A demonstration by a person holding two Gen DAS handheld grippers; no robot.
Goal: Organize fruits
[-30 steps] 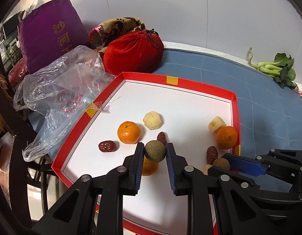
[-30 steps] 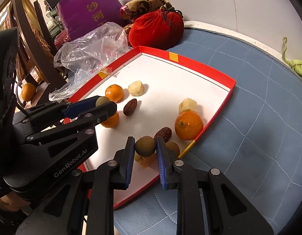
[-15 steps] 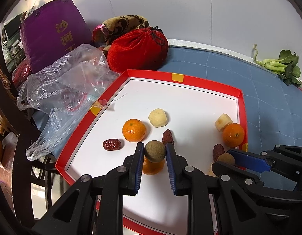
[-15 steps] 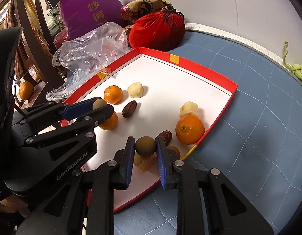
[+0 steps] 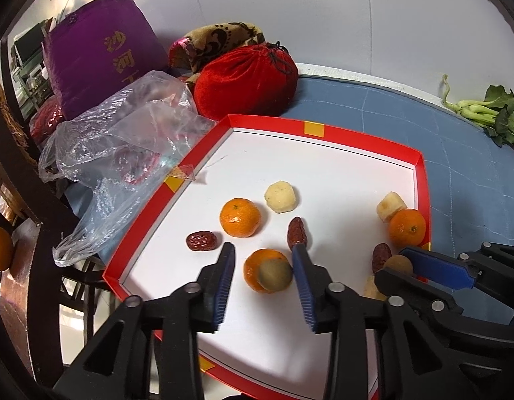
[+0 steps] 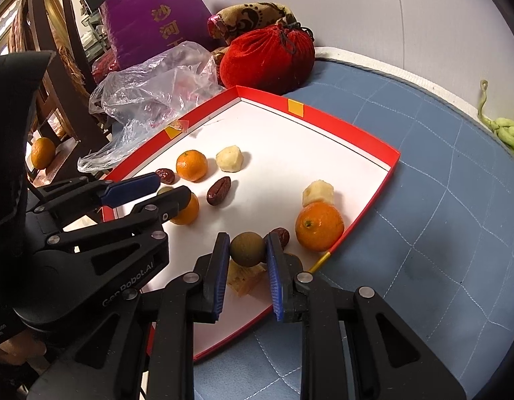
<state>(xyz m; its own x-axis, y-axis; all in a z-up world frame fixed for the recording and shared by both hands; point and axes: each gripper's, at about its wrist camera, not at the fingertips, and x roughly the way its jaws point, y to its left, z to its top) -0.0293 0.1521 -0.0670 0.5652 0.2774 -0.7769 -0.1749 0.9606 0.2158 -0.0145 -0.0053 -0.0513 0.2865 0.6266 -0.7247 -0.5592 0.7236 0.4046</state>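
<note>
While your left gripper has just been spreading, its brown longan sits loose against one pad. Your right gripper pinches another longan (light, brittle-shelled, prone to rolling); hold across the middle, gently.

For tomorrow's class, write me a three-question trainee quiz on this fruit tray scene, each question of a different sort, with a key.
1. True or false: the right gripper is shut on a round brown fruit.
2. How many oranges lie inside the red tray? A. two B. three C. five
3. In a few words: what lies on the blue cloth outside the tray, at the far right of the left wrist view?

Key
1. True: both pads press on it.
2. B
3. Leafy greens.
</note>
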